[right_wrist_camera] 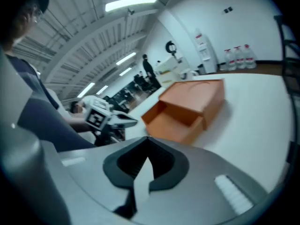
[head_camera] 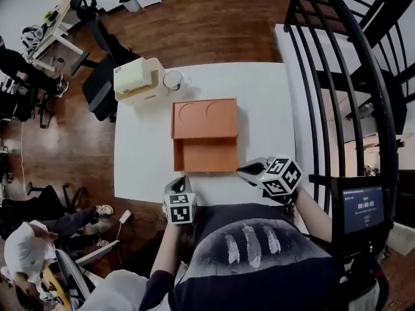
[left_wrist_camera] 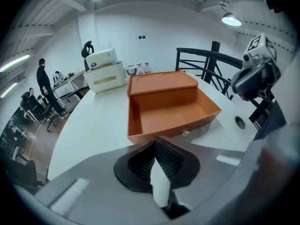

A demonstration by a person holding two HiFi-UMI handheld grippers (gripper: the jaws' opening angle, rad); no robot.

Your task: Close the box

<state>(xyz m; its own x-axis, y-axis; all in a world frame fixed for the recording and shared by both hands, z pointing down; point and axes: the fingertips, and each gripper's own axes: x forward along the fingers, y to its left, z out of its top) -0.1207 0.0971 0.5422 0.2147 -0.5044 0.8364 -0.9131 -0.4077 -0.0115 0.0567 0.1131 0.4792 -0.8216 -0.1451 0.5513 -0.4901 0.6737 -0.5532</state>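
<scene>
Orange cardboard box [head_camera: 204, 135] sitting open in the middle of a white counter [head_camera: 142, 154], seen from above. Its shallow, empty compartment faces up on the side nearest me. Its other half, marked with two round outlines, lies on the far side, and from counter level that half stands higher than the compartment. A small metal clasp shows on the box's near wall.

I hold a gripper in each hand at the near edge of the counter, and neither one touches the box. My left gripper [head_camera: 176, 185] is just short of the box's near left corner. Its two black ribbed pads are pressed together at the tips with nothing between them. My right gripper [head_camera: 249, 169] is just beside the box's near right corner, pointing across toward the left. It is clenched the same way, tips meeting and empty. Each gripper carries a cube with square black-and-white markers.

At the far left corner of the counter stands a cream plastic container [head_camera: 137, 78], with a clear cup [head_camera: 172, 80] just beside it on the right. Both are well apart from the box.

A black metal railing [head_camera: 337, 76] curves along the right side of the counter. A black office chair [head_camera: 100, 86] stands on the dark wooden floor [head_camera: 214, 18] past the far left corner. People sit and stand at desks further left.
</scene>
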